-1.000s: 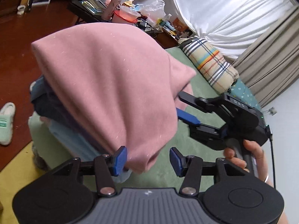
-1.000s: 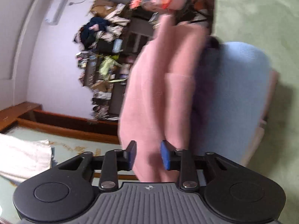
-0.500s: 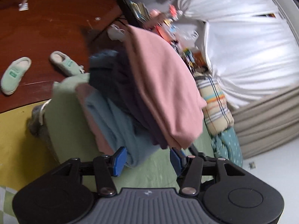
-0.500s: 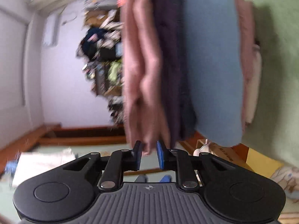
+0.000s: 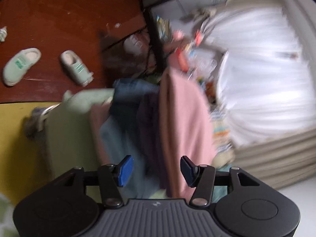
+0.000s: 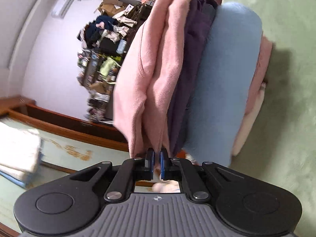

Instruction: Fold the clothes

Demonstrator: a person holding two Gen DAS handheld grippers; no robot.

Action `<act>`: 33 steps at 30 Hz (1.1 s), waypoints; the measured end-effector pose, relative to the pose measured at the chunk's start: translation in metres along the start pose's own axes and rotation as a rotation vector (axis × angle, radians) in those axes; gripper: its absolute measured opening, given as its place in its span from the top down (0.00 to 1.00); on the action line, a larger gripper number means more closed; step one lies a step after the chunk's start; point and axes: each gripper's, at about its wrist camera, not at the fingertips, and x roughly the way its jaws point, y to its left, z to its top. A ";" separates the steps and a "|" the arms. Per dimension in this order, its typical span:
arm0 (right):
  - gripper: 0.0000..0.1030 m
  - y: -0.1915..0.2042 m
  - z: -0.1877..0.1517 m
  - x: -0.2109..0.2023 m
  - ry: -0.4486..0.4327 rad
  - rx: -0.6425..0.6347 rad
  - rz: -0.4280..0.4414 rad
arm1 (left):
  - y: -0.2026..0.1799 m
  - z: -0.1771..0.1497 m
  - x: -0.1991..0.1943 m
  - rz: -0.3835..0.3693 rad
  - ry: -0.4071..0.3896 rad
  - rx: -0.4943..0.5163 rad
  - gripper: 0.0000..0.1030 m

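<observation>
- Since a second earlier, the right gripper had been closing and pinched the pink garment by its near edge.
- That garment topped the folded stack on the green blanket, its long axis running away from the gripper.
- Left gripper stood half apart, gripping nothing.

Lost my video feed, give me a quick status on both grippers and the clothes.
Right gripper has just been closing, nipping the pink garment. Left gripper open. Folded stack on the green bed.
</observation>
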 end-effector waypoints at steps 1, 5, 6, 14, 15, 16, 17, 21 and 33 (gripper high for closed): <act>0.94 -0.003 0.000 0.002 -0.002 0.029 0.010 | -0.001 0.011 0.003 -0.024 -0.056 0.000 0.49; 0.96 -0.008 -0.001 0.001 -0.003 0.106 0.042 | -0.012 0.048 0.031 -0.022 -0.177 0.026 0.48; 0.96 -0.007 -0.002 0.000 -0.004 0.106 0.040 | -0.013 0.053 0.037 -0.023 -0.178 0.007 0.48; 0.96 -0.004 -0.007 0.005 -0.003 0.150 0.074 | -0.026 0.059 0.070 -0.036 -0.114 -0.117 0.93; 0.97 0.001 -0.006 0.004 0.002 0.156 0.095 | -0.025 0.061 0.067 -0.060 -0.107 -0.168 0.93; 0.97 0.007 -0.007 0.001 0.006 0.153 0.131 | -0.021 0.064 0.065 -0.076 -0.097 -0.214 0.93; 0.97 0.009 -0.006 0.000 0.005 0.139 0.132 | -0.016 0.068 0.064 -0.089 -0.084 -0.266 0.93; 1.00 0.007 -0.008 0.006 0.052 0.094 0.018 | 0.012 0.082 0.067 -0.091 -0.041 -0.444 0.94; 0.55 -0.016 0.068 -0.065 -0.365 0.177 0.084 | 0.030 0.089 0.074 -0.098 -0.007 -0.501 0.93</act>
